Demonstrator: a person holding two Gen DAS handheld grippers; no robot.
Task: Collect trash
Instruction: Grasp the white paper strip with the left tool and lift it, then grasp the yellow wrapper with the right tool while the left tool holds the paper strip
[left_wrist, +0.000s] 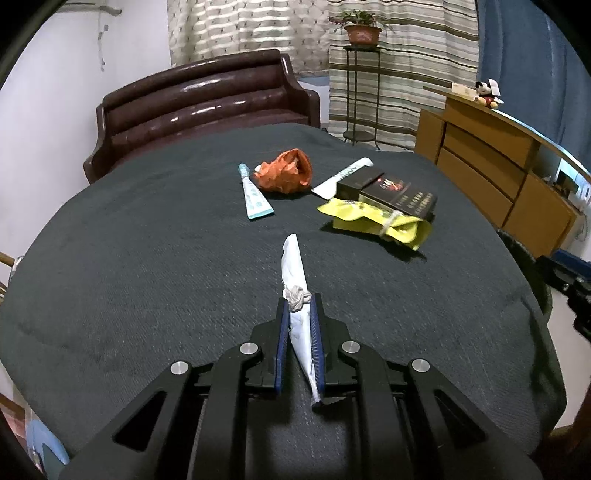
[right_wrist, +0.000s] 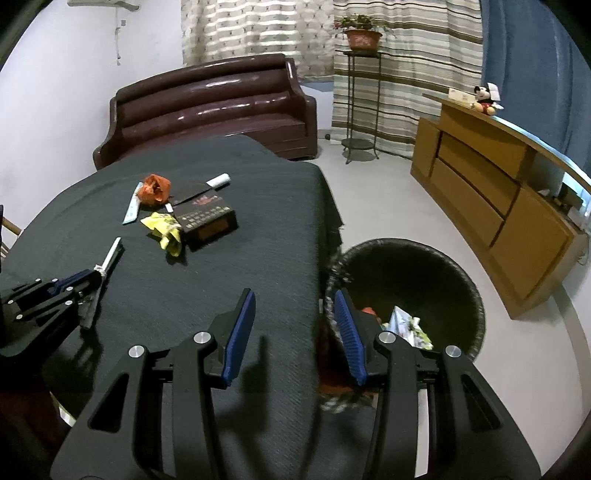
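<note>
Left wrist view: left gripper (left_wrist: 299, 306) clamps a white wrapper (left_wrist: 295, 280) just above the dark table (left_wrist: 147, 258). Right gripper (right_wrist: 295, 306), fingers spread and empty, hangs by the wicker bin (right_wrist: 424, 273).

L hand-held gripper (left_wrist: 299, 310) | R hand-held gripper (right_wrist: 295, 306) | both blk linkage arms, silver screws, ribbed blue pads

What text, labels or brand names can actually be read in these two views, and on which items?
None can be read with confidence.
Dark box: red emblem and rows of gold characters, too blurred to read.
Teal-and-white tube: printed lettering, illegible.
White tube behind the box: dark lettering, too small to read.
Yellow packet: print, unreadable.
White packet in the left gripper: no text visible.
</note>
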